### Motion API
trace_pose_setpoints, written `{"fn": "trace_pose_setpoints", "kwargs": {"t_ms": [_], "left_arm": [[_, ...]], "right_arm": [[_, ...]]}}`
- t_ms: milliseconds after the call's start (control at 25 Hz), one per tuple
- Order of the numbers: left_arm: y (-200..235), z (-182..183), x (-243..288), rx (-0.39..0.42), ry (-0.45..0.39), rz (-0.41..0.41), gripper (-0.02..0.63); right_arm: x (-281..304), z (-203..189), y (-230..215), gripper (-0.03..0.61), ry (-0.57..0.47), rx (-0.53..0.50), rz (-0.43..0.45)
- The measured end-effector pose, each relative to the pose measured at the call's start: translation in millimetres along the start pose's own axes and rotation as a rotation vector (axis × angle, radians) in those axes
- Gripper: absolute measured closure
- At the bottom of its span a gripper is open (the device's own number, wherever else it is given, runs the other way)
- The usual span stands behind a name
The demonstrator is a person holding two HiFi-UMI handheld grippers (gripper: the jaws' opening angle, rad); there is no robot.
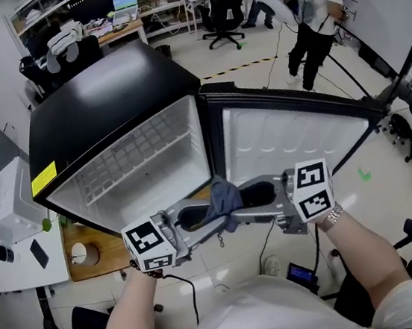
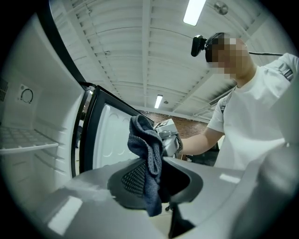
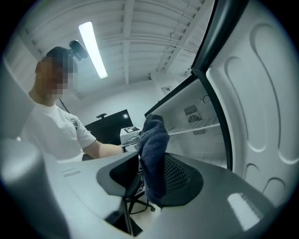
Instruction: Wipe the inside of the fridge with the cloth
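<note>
Before the open fridge (image 1: 101,113), black shell, ribbed white liner, dark nubby cloth (image 1: 224,197) bunched, left gripper (image 2: 150,181) pinching it, right gripper (image 3: 150,179) jaws spread around it

Black office chair (image 1: 224,7) by desks; person (image 1: 318,4) standing; white appliance (image 1: 4,205) left

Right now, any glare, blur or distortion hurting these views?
Head view: even light, sharp, soft sheen on the black fridge top. Left gripper view: fisheye with black corners, ceiling light blown out, cloth sharp. Right gripper view: same fisheye, light strip blown out, cloth in focus.
</note>
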State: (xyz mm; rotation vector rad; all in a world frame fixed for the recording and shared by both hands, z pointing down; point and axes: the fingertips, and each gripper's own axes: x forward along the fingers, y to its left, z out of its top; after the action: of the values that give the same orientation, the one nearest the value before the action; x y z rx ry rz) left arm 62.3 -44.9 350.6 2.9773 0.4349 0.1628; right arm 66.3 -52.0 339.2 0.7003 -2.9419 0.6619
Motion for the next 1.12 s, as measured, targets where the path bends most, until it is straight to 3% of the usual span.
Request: {"fn": "trace_pose_setpoints", "kwargs": {"t_ms": [80, 240, 360, 520, 760, 960, 1120], "left_arm": [[1, 0, 0, 0.003, 0.001, -0.005, 0.531], [5, -3, 3, 0.024, 0.025, 0.003, 0.528], [16, -2, 6, 0.055, 0.035, 0.054, 0.514], [37, -5, 6, 0.052, 0.027, 0.133, 0.446], [72, -29, 10, 0.005, 0.023, 0.292, 0.428], [103, -62, 24, -0.018, 0.098, 0.473, 0.434], [122, -84, 38, -0.011, 0.176, 0.574, 0.436]], "right_arm": [[-2, 1, -1, 0.468, -0.005, -0.014, -0.027], [-3, -1, -3, 0.493, 0.01, -0.063, -0.097], [-7, 3, -11, 0.509, 0.009, -0.122, -0.21], [-18, 17, -24, 0.514, -0.035, -0.201, -0.383], [-45, 50, -42, 0.514, -0.137, -0.294, -0.646], [-61, 73, -59, 0.514, -0.222, -0.289, -0.825], [-63, 89, -67, 0.514, -0.241, -0.302, -0.926]]}}
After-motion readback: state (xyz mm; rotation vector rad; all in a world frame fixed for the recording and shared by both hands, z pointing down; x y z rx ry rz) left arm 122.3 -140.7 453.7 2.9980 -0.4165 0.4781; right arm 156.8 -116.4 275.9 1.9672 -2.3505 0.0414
